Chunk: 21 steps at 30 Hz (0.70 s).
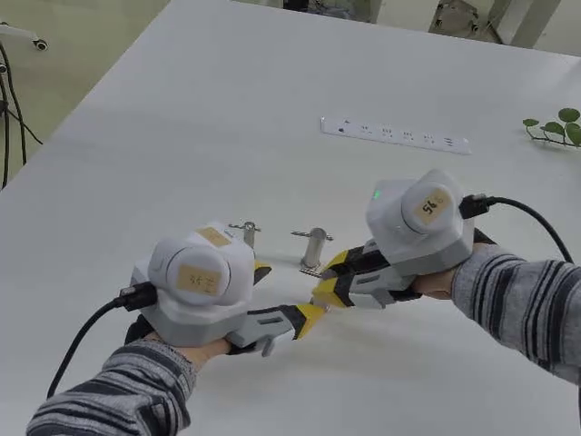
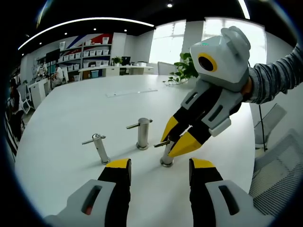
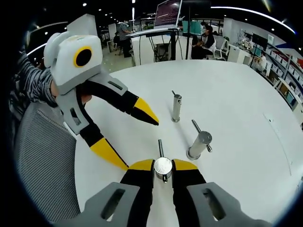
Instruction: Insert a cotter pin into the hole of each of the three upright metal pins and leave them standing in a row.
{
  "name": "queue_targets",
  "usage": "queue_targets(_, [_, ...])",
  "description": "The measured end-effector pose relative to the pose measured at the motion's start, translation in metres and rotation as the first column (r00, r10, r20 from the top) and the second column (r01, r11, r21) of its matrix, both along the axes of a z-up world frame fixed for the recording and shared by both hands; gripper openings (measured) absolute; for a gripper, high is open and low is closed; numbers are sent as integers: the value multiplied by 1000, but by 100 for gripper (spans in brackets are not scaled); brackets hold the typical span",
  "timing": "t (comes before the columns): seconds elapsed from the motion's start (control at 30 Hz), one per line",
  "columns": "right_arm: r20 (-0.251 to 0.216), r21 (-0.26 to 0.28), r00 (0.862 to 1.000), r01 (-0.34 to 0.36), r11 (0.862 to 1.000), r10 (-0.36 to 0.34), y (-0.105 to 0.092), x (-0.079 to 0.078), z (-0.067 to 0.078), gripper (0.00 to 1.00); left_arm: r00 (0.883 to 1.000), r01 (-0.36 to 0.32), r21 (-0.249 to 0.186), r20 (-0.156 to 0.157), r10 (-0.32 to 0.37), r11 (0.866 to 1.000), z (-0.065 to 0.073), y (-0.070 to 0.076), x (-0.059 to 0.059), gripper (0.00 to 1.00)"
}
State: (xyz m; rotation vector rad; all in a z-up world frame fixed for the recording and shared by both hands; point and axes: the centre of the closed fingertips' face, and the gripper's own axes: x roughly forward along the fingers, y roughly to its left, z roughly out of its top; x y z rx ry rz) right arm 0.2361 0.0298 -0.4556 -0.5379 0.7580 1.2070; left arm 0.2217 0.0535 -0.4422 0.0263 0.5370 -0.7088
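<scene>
- Between right tool (image 3: 163,169) jaws: nearest metal pin (image 3: 163,165), clamped.
- Left tool (image 2: 160,164) released, just beside it.
- Counter (image 3: 227,109): three metal pins, three cotter pins (image 2: 138,124).

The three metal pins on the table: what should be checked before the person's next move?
1. The far cotter pin sits through the far pin: ok.
2. The middle cotter pin sits through the middle pin: ok.
3. The right tongs are shut on the near pin: ok.
4. The near cotter pin is fully through: cannot tell.
5. The left tongs are open, holding nothing: ok.
6. All three pins are upright: ok.
</scene>
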Motion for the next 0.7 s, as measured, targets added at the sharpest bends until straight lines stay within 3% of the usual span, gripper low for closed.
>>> queue_targets(0.37, [-15, -8, 999, -53, 999, 52, -4, 0, 1, 9, 1000, -10, 1, 4, 10, 1000, 7, 15, -3, 52])
queue_targets(0.7, [15, -48, 995, -99, 994, 100, -28, 12, 8, 8, 999, -43, -11, 27, 44, 999, 16, 29, -1, 59])
